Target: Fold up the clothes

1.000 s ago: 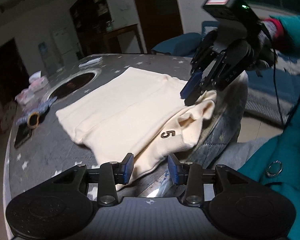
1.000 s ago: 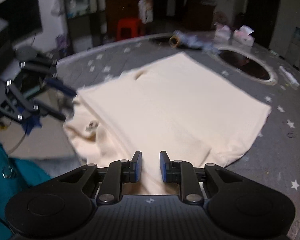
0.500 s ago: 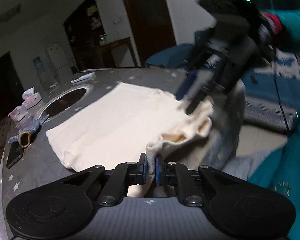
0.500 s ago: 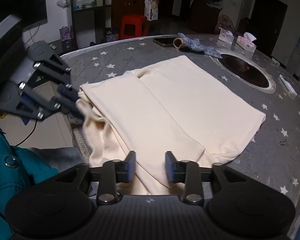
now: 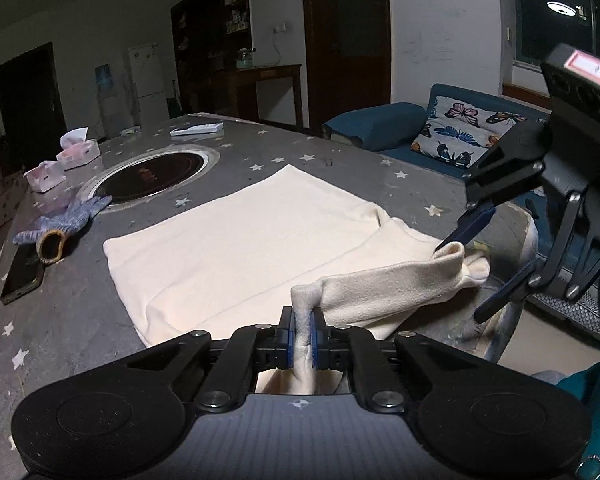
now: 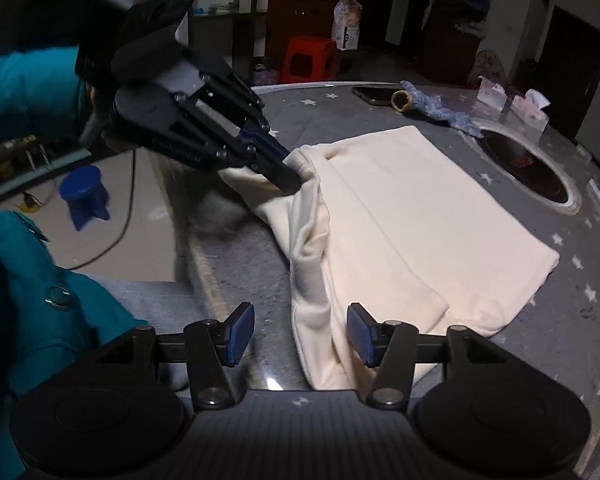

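Note:
A cream garment (image 5: 240,240) lies folded flat on the grey star-patterned table (image 5: 80,320), its near end bunched at the table edge. My left gripper (image 5: 302,344) is shut on a raised fold of that near end; in the right wrist view the left gripper (image 6: 288,176) pinches the cloth's corner just above the table. My right gripper (image 6: 300,334) has its jaws opening, with the garment (image 6: 400,220) edge lying loose between the pads, untouched. Seen from the left wrist, the right gripper (image 5: 470,276) straddles the cloth's far tip.
A round hob recess (image 5: 152,172) sits mid-table. A blue knit glove (image 5: 64,220), a phone (image 5: 22,276) and tissue boxes (image 5: 78,152) lie at the far left. The person's teal jacket (image 6: 20,280) is close at the table edge. A blue stool (image 6: 84,196) stands on the floor.
My left gripper closed on the garment's near fold and drew it up and sideways. My right gripper's jaws spread apart and let the cloth go.

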